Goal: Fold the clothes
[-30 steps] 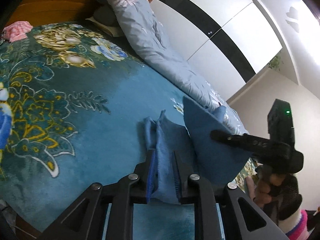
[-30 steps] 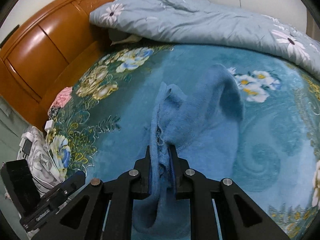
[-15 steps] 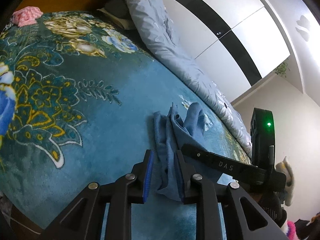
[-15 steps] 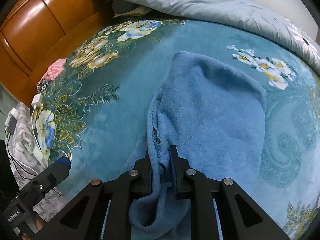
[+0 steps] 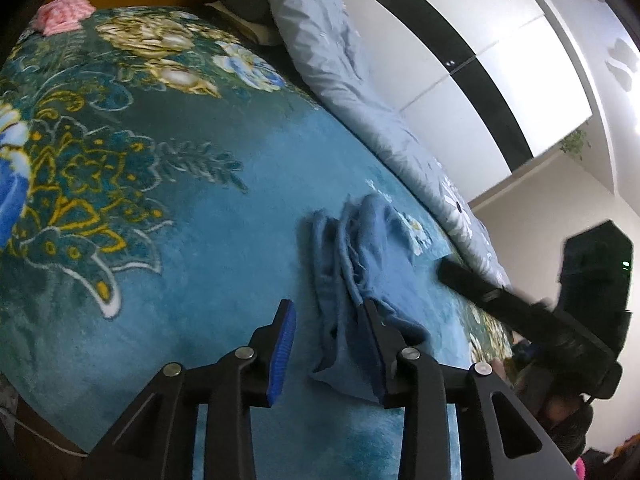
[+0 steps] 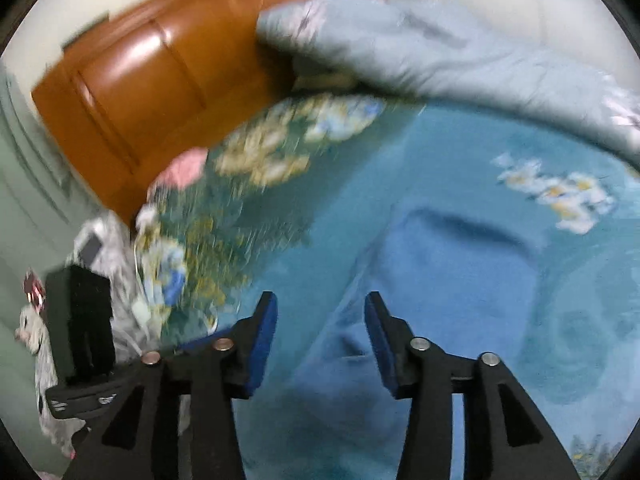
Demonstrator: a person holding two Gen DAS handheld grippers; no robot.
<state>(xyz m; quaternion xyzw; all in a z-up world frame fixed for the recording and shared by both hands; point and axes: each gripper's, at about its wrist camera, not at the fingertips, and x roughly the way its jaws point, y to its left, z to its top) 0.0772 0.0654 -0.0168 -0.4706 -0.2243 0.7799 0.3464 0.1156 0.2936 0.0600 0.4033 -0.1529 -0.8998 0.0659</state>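
A blue fleece garment (image 5: 368, 248) lies bunched on the teal floral blanket (image 5: 192, 264). In the left wrist view its near edge sits between the jaws of my left gripper (image 5: 328, 320), leaning on the right finger only. Those jaws are opening, and the left pad is clear of the cloth. One of the right gripper's fingers (image 5: 480, 292) hovers just right of the garment. The right wrist view is blurred. There the garment (image 6: 452, 272) lies flat under my right gripper (image 6: 320, 312), whose jaws are opening with a wide gap and no cloth pinched.
A light blue flowered quilt (image 5: 340, 68) runs along the far side of the bed. The wooden headboard (image 6: 152, 80) and a pink cloth (image 5: 60, 16) are at the head end. A white wardrobe with a black band (image 5: 460, 52) stands beyond.
Both grippers were shut on the garment's edge and have opened. The raised cloth has dropped onto the blanket. The right gripper has drawn back from it.
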